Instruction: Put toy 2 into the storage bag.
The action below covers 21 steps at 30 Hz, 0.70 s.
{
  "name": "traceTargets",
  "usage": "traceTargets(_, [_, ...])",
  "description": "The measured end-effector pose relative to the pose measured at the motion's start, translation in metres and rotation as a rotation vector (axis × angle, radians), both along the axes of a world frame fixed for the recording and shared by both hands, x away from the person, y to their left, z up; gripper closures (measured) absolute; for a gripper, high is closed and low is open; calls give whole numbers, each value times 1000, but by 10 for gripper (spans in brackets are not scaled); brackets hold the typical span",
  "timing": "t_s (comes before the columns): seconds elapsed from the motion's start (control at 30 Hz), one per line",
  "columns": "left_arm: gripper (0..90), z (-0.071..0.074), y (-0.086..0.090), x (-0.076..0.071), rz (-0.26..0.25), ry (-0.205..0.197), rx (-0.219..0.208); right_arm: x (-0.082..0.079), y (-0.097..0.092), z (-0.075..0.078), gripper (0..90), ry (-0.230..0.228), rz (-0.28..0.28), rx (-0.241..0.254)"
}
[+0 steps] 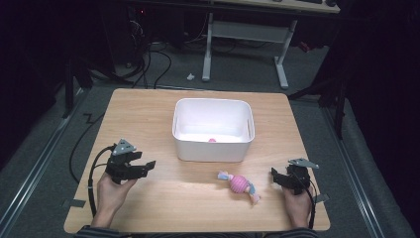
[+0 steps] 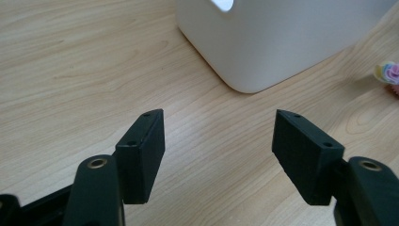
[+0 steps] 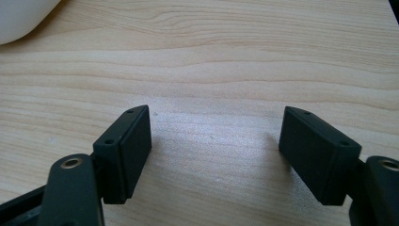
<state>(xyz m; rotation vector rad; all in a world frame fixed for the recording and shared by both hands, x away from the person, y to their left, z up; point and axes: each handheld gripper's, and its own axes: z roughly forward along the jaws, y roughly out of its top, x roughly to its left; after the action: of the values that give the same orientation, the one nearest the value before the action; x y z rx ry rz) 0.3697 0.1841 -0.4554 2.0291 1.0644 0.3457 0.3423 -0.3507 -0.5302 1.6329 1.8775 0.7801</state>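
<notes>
A white bin [image 1: 213,148] stands at the middle of the wooden table [image 1: 143,119], with a small pink thing [image 1: 212,140] lying inside it. A pink ball-shaped toy with pastel ends [image 1: 239,184] lies in front of the bin, toward the right. My left gripper [image 1: 148,166] rests low at the front left, open and empty, pointing toward the bin. From the left gripper view, the open left gripper [image 2: 219,117] faces the bin's corner [image 2: 273,42], and the toy's tip [image 2: 389,75] sits at the right edge. My right gripper [image 1: 273,177] is just right of the toy; the right gripper [image 3: 216,113] is open over bare wood.
The bin's edge [image 3: 19,16] shows at the upper left of the right gripper view. Cables [image 1: 153,64] and a white desk frame [image 1: 245,34] sit on the grey floor beyond the table. Black cables trail from both grippers over the front edge.
</notes>
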Motion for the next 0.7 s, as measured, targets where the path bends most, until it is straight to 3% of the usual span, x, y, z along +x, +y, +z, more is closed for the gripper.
traceTargets(0.13, [353,-10,-1,2,6,6,-5,0,0,0,260,0,0,0])
traceTargets(0.43, [349,-37,-7,8,19,8,34,0,0,0,260,1,-2,1])
traceTargets(0.7, [346,-51,-13,13,35,-3,54,0,0,0,260,1,-2,2])
